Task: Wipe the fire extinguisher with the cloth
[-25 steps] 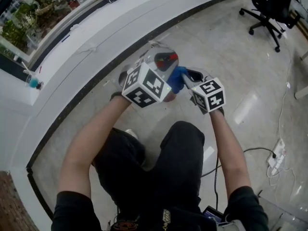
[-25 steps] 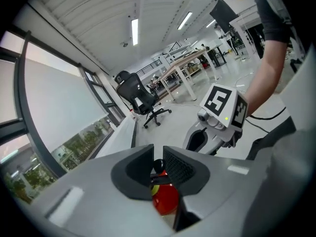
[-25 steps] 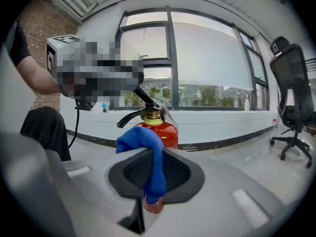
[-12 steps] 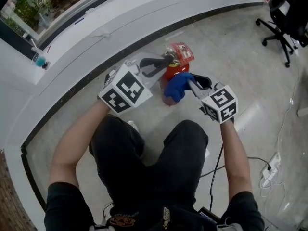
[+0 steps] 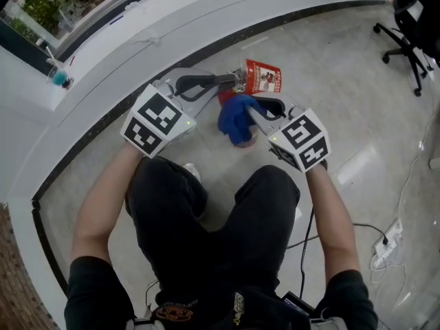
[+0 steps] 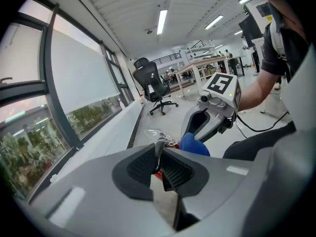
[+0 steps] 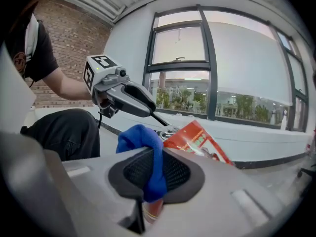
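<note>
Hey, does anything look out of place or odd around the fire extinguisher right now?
Just one thing: the red tag at the fire extinguisher's top sticks out sideways rather than lying against the body. Nothing looks spilled or damaged, though the blue cloth covers much of the extinguisher.

fire extinguisher (image 5: 225,97) body mostly hidden — cloth (image 5: 236,117) covers it

pale glossy floor (image 5: 330,60) with red fire extinguisher (image 5: 225,96), black office chair (image 5: 407,38) and white power strip (image 5: 386,241)
</note>
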`<state>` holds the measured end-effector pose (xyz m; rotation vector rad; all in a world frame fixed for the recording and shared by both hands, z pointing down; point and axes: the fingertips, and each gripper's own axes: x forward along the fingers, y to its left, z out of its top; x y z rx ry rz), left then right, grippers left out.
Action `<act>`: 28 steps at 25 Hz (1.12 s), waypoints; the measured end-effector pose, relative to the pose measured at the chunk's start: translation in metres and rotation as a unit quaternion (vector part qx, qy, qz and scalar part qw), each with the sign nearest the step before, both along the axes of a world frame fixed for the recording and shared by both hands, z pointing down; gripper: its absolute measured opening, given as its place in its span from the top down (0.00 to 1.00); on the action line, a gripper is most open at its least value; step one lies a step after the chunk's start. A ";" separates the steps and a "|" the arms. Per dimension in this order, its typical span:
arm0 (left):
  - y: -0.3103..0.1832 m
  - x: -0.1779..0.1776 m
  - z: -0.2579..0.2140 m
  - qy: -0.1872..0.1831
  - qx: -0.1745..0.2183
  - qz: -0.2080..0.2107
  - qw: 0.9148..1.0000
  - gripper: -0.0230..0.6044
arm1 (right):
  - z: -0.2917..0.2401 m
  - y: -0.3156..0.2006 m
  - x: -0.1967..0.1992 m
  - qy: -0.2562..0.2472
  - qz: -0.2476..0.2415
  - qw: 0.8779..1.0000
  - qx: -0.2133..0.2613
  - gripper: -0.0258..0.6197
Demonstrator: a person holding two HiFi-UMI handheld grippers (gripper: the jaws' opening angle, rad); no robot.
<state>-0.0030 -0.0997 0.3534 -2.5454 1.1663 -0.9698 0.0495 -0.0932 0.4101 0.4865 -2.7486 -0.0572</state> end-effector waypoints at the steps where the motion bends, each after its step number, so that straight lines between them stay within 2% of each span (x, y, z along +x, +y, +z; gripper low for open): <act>1: 0.000 -0.002 0.000 0.001 0.000 -0.007 1.000 0.89 | 0.000 0.001 -0.006 0.003 -0.001 1.000 0.002 0.90; 7: 0.001 -0.008 -0.001 0.007 0.006 -0.042 0.999 0.88 | 0.000 0.001 -0.014 0.028 0.030 0.999 0.031 0.90; 10: 0.003 -0.008 -0.003 0.038 0.006 -0.060 0.997 0.88 | 0.000 -0.010 0.001 0.026 0.059 0.998 0.026 0.90; 13: 0.006 -0.008 -0.005 0.076 -0.002 -0.083 0.994 0.83 | -0.001 -0.023 0.011 0.020 0.072 0.997 0.014 0.90; 17: 0.021 -0.009 -0.003 0.082 -0.004 -0.108 0.991 0.75 | 0.001 -0.046 0.021 0.026 0.091 0.995 0.018 0.90; 21: 0.043 -0.026 0.014 0.086 -0.033 -0.135 0.987 0.74 | 0.004 -0.071 0.026 0.035 0.110 0.993 0.014 0.90; 24: 0.058 -0.043 0.042 0.096 -0.079 -0.146 0.981 0.75 | 0.006 -0.071 0.026 0.046 0.124 0.991 0.025 0.90; 28: 0.059 -0.046 0.074 0.106 -0.118 -0.137 0.978 0.78 | 0.017 -0.073 0.039 0.067 0.180 0.981 0.034 0.90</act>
